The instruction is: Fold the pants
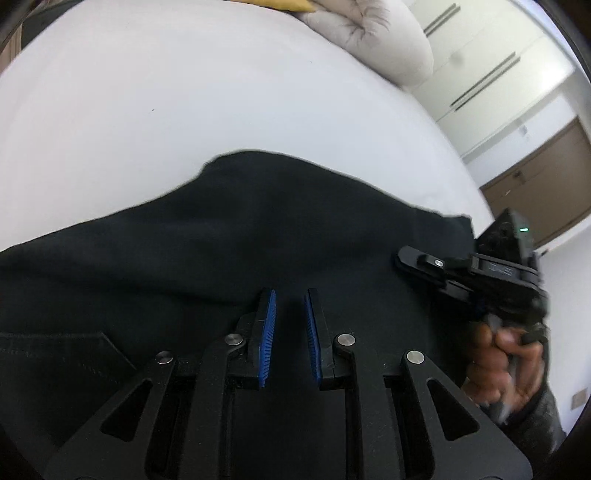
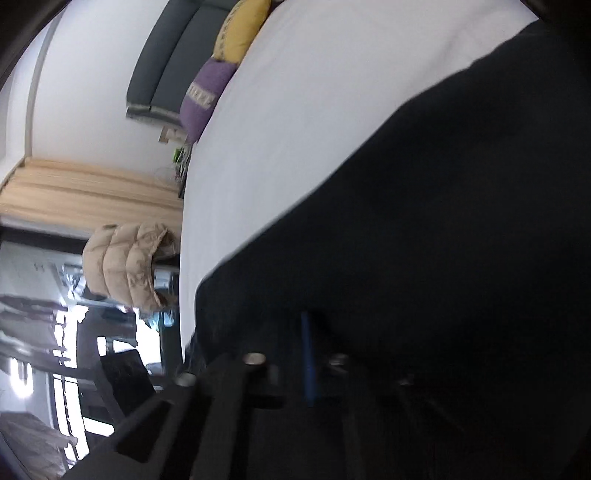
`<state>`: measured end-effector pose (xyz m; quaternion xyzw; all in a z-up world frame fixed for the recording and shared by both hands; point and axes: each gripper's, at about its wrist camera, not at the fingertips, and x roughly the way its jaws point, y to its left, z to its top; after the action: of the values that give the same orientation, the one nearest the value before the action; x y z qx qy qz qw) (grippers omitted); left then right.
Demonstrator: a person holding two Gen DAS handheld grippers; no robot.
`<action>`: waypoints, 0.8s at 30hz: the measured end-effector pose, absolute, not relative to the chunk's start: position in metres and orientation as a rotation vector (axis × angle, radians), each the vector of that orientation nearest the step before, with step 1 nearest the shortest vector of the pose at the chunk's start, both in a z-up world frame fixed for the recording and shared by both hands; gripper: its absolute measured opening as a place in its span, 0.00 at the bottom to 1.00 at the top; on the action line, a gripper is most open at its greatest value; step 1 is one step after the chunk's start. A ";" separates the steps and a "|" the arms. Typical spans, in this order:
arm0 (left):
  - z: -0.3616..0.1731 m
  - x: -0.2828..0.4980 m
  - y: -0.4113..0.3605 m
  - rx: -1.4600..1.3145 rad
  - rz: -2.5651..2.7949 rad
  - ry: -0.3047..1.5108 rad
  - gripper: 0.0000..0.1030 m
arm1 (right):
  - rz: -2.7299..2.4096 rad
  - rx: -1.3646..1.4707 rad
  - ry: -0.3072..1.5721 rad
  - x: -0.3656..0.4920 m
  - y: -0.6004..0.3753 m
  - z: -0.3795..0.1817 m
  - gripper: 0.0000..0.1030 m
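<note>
**Black pants flat on white bed, both grippers over them**

Black fabric fills the lower half of the left wrist view: the pants [image 1: 258, 221] lie spread on the white bed sheet [image 1: 147, 92], their far edge running from mid-left up to a hump at centre, then down to the right edge of the frame. A pocket seam shows at lower left.

Left gripper [image 1: 290, 314], bottom centre: blue pads [image 1: 269, 332] stand a narrow gap apart. Only dark cloth shows behind the gap; can't tell if any fold is pinched.

Right gripper [image 1: 406, 258], right side of the same view, lies low over the pants near their right end, a hand [image 1: 498, 362] around its handle. From here its jaws look pressed together.

Right wrist view is blurred and rolled sideways. Pants [image 2: 424, 240] cover the right and lower part, sheet [image 2: 295, 110] in the upper middle. Right gripper [image 2: 308, 332] bottom centre: one thin blue strip, so the jaws are together. Cloth caught in them or not: can't tell, black on black.

Beige duvet [image 1: 376, 33] upper right of the left view. Yellow cushion [image 2: 243, 29] and purple cushion [image 2: 207, 92] at top of the right view.
</note>
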<state>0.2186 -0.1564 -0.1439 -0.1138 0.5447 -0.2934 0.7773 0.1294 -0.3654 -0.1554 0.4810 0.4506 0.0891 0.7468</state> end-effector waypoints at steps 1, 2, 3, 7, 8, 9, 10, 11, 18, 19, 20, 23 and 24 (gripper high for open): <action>-0.144 0.221 -0.152 -0.262 -0.638 1.174 0.15 | 0.185 1.074 0.964 0.130 -0.376 -0.157 0.00; -0.143 0.222 -0.147 -0.265 -0.636 1.163 0.15 | 0.160 1.098 0.927 0.133 -0.390 -0.157 0.00; -0.143 0.223 -0.140 -0.272 -0.634 1.154 0.15 | 0.116 1.114 0.894 0.132 -0.406 -0.158 0.00; -0.142 0.217 -0.113 -0.317 -0.602 1.128 0.15 | -0.066 1.171 0.752 0.099 -0.494 -0.153 0.00; -0.142 0.215 -0.110 -0.326 -0.593 1.122 0.15 | -0.121 1.153 0.715 0.088 -0.514 -0.147 0.00; -0.142 0.214 -0.105 -0.334 -0.582 1.120 0.15 | -0.173 1.141 0.695 0.078 -0.530 -0.144 0.00; -0.141 0.213 -0.100 -0.339 -0.571 1.116 0.15 | -0.241 1.137 0.673 0.066 -0.552 -0.138 0.00; -0.140 0.211 -0.097 -0.340 -0.561 1.112 0.15 | -0.287 1.141 0.648 0.052 -0.568 -0.134 0.01; -0.104 0.182 -0.085 -0.324 -0.510 1.013 0.15 | -0.424 1.142 0.433 -0.083 -0.608 -0.078 0.69; -0.099 0.174 -0.083 -0.327 -0.519 1.002 0.15 | -0.402 1.160 0.426 -0.098 -0.603 -0.076 0.69; -0.096 0.169 -0.086 -0.327 -0.526 0.998 0.15 | -0.386 1.177 0.420 -0.109 -0.598 -0.078 0.69; -0.091 0.155 -0.110 -0.311 -0.558 1.022 0.15 | -0.338 1.275 0.426 -0.132 -0.583 -0.096 0.68; -0.094 0.152 -0.119 -0.300 -0.567 1.039 0.15 | -0.335 1.302 0.451 -0.134 -0.578 -0.106 0.67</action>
<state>0.1520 -0.1187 -0.0944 -0.1407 0.4877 -0.2661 0.8195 -0.1344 -0.5783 -0.1059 0.5978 0.2069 -0.1540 0.7590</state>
